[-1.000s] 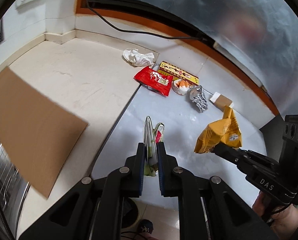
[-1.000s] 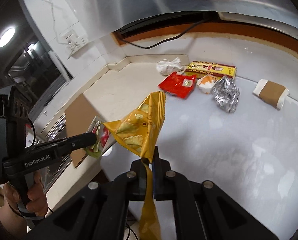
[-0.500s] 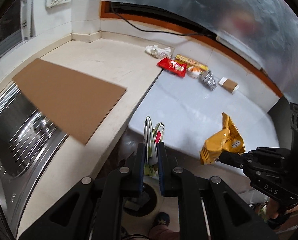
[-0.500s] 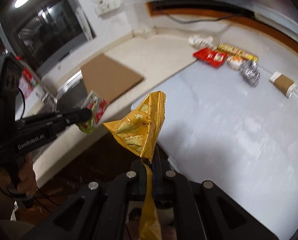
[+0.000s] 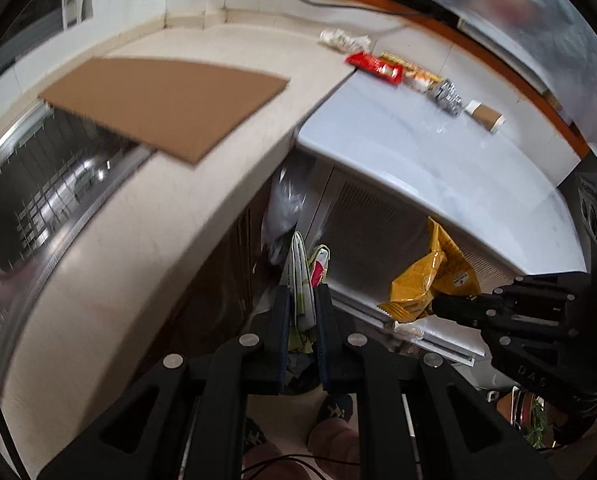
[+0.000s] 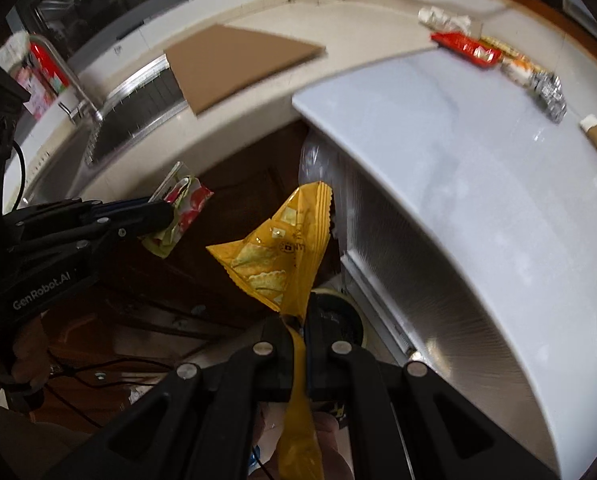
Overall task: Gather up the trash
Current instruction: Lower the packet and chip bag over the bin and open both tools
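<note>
My left gripper (image 5: 302, 294) is shut on a green, white and red wrapper (image 5: 300, 272), held in front of the dark cabinet below the counter edge. The right wrist view shows that wrapper (image 6: 184, 208) at the left gripper's (image 6: 164, 214) tips. My right gripper (image 6: 296, 316) is shut on a crumpled yellow chip bag (image 6: 282, 248), which hangs beside the white appliance front and over a dark round container (image 6: 338, 320) on the floor. Far back lie white crumpled paper (image 5: 344, 40), a red packet (image 5: 374, 65), a foil ball (image 5: 446, 94) and a brown paper roll (image 5: 484, 116).
A cardboard sheet (image 5: 166, 96) lies on the beige counter and overhangs the steel sink (image 5: 46, 176). The white appliance top (image 5: 438, 160) juts out on the right. A clear plastic bag (image 5: 284, 204) hangs in the gap. A person's feet and cables are on the floor.
Both grippers have drawn back off the counter and sunk in front of the cabinet, each still holding its wrapper. The trash on the counter now looks small and far.
</note>
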Motion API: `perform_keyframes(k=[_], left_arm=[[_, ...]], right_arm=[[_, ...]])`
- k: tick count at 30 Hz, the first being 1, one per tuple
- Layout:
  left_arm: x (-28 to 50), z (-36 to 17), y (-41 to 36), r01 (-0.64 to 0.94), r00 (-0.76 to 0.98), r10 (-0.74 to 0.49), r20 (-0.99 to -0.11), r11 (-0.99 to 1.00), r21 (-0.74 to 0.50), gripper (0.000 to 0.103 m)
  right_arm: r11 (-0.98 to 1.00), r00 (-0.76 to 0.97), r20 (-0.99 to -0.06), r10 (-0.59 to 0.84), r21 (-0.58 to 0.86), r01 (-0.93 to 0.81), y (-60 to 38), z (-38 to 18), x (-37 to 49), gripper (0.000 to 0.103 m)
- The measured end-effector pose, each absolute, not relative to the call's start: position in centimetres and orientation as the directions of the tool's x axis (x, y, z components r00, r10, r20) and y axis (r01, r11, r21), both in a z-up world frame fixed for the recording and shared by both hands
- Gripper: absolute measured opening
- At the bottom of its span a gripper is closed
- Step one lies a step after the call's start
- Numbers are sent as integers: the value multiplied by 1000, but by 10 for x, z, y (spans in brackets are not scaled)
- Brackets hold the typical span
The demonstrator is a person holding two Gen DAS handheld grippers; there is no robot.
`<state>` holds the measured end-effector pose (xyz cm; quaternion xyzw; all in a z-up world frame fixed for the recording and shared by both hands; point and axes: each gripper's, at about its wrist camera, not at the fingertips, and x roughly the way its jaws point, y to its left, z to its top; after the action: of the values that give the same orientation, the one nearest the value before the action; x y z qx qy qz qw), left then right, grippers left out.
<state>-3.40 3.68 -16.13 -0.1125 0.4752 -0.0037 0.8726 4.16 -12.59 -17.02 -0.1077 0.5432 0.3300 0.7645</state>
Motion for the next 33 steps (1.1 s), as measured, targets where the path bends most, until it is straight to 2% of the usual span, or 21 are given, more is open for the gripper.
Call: perform_keyframes(k=[10,24,27,29,33], left_arm=[[-43,-272,31,-165,425,-164,-890,953,-254,9],[-1,-466,22,-186,231,-170,-958,959,-215,11],[11,-496,21,-191,215,-185,-959,955,-227,15],[18,-514,17,-189,211,-196,-958,953,-237,23],[25,-542,13,-174,196,-204,-959,956,-238,30]], right_arm=[[805,109,-948,300,190,-562,-114,-278,29,2],[864,33,-977,212,171,-474,-117,-467,34,2],[869,16,-980,198,168,-466,-120,-511,34,4],[869,8,-982,188,163,-467,-119,-533,37,7],[868,-17,-981,194,180,-463,-121,-565,37,9]])
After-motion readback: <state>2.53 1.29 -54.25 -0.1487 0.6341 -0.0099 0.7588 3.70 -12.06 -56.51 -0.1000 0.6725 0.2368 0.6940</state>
